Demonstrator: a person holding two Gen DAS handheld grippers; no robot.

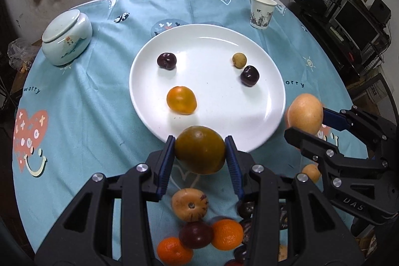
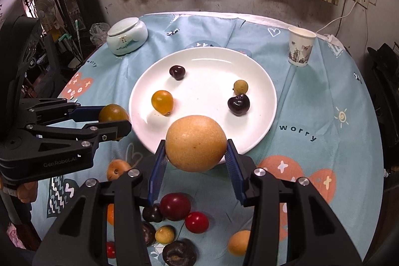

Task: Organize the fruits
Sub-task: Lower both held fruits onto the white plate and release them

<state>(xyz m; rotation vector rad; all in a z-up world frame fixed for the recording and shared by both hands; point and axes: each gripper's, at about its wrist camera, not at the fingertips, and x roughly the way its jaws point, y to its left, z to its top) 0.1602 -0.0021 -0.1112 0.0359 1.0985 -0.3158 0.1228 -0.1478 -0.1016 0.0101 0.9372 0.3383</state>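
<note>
1. Currently, the left tongs are clamped on an olive-brown round fruit; both blue pads press its sides. In the left wrist view the fruit sits at lower centre, over the near rim of the white plate.
2. The right tongs are clamped on a tan round fruit, held at lower centre of the right wrist view, also over the plate's near rim. The left wrist view shows the same tongs and fruit at the right edge of the frame.
3. The plate rests on the table, which is covered by a light-blue printed cloth. In the left wrist view the plate occupies the centre of the frame.
4. Plate contents in the left wrist view: an orange-yellow fruit at lower left, one dark cherry at upper left, a second dark cherry at right, and a small tan fruit just above that second cherry.
5. Loose fruit lies on the cloth at the bottom of both frames, beneath the tongs. The left wrist view shows a speckled tan fruit, a dark plum and two oranges. The right wrist view shows a red cherry tomato among more dark fruit.
6. A pale lidded ceramic jar stands at upper left of the left wrist view, well apart from the plate.
7. A printed paper cup stands upright at upper right, near the far table edge.
</note>
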